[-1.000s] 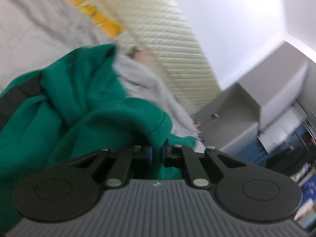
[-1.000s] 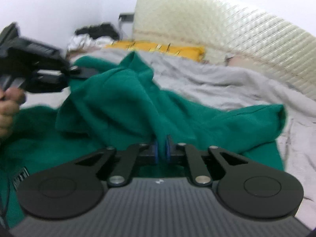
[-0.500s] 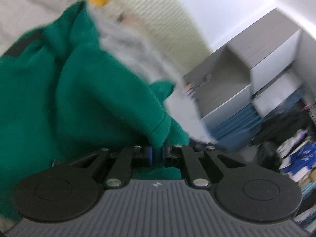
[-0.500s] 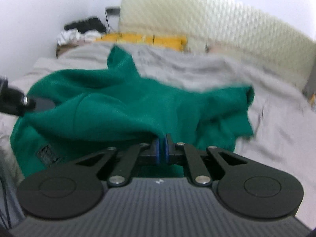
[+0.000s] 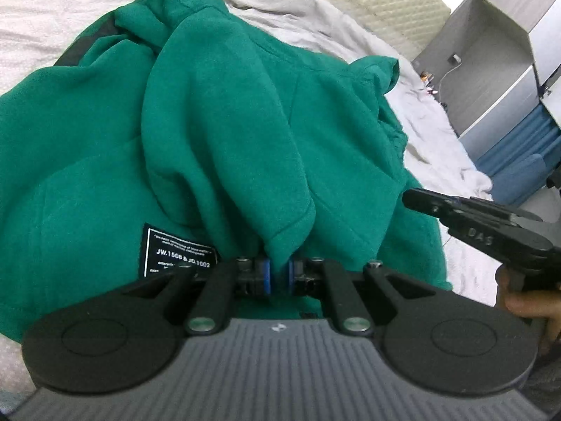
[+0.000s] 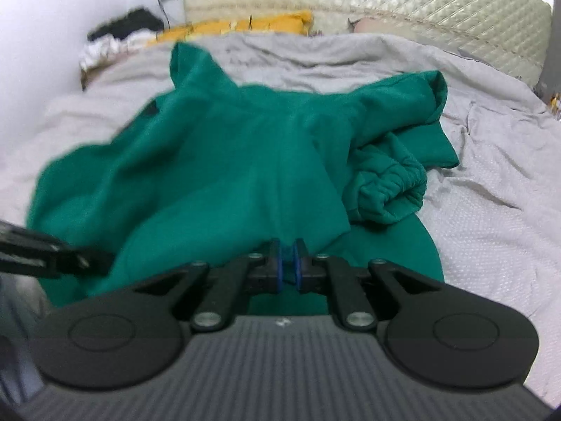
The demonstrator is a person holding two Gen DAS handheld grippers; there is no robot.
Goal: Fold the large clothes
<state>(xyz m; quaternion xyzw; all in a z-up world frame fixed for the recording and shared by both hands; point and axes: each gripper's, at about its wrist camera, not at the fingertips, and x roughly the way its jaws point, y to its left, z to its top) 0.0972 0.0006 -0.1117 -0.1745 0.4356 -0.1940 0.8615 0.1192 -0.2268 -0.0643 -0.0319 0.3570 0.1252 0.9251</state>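
A large green sweatshirt [image 5: 217,133] lies bunched on the grey bed sheet [image 5: 431,140], a black label [image 5: 175,256] showing near its front edge. My left gripper [image 5: 278,275] is shut on a fold of green fabric pinched between its blue pads. My right gripper [image 6: 287,266] also has green fabric between its pads, and its jaws are opening slightly. A ribbed cuff [image 6: 389,182] lies to the right of it. Each gripper shows in the other's view: the right gripper [image 5: 420,201] at the sweatshirt's right edge, the left gripper [image 6: 87,261] at its left edge.
A quilted cream headboard [image 6: 385,3] stands behind the bed, with a yellow pillow [image 6: 245,26] and dark clutter [image 6: 129,24] at the back left. A grey cabinet [image 5: 491,70] and blue panels [image 5: 519,154] stand to the right. A hand [image 5: 526,301] holds the right gripper.
Both grippers have brought their pinched fabric down and toward the near edge. The sweatshirt now lies lower and flatter on the bed. The left view has swung from the wall onto the garment.
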